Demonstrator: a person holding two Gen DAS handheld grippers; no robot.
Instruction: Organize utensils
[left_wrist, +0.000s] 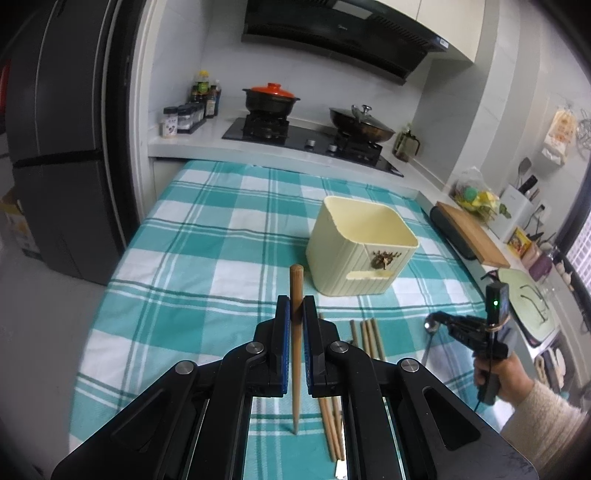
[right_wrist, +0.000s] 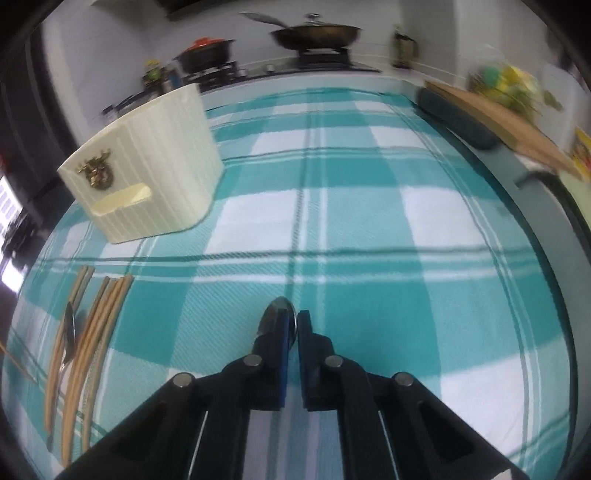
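Observation:
My left gripper (left_wrist: 296, 308) is shut on a wooden chopstick (left_wrist: 296, 354) and holds it above the checked cloth, in front of the cream holder (left_wrist: 360, 247), which stands open and looks empty. Several more chopsticks (left_wrist: 365, 338) lie on the cloth just right of the gripper. My right gripper (right_wrist: 292, 325) is shut on a metal spoon (right_wrist: 284, 310), whose bowl sticks out past the pads; this gripper also shows in the left wrist view (left_wrist: 436, 322), low at the right. In the right wrist view the holder (right_wrist: 147, 173) is far left, with chopsticks (right_wrist: 92, 332) and another spoon (right_wrist: 69, 332) below it.
The table wears a teal and white checked cloth (left_wrist: 221, 240). Behind it is a stove (left_wrist: 310, 138) with a red-lidded pot (left_wrist: 271, 98) and a lidded wok (left_wrist: 360, 123). A wooden board (left_wrist: 471, 232) lies on the counter at the right. A dark fridge (left_wrist: 62, 147) stands left.

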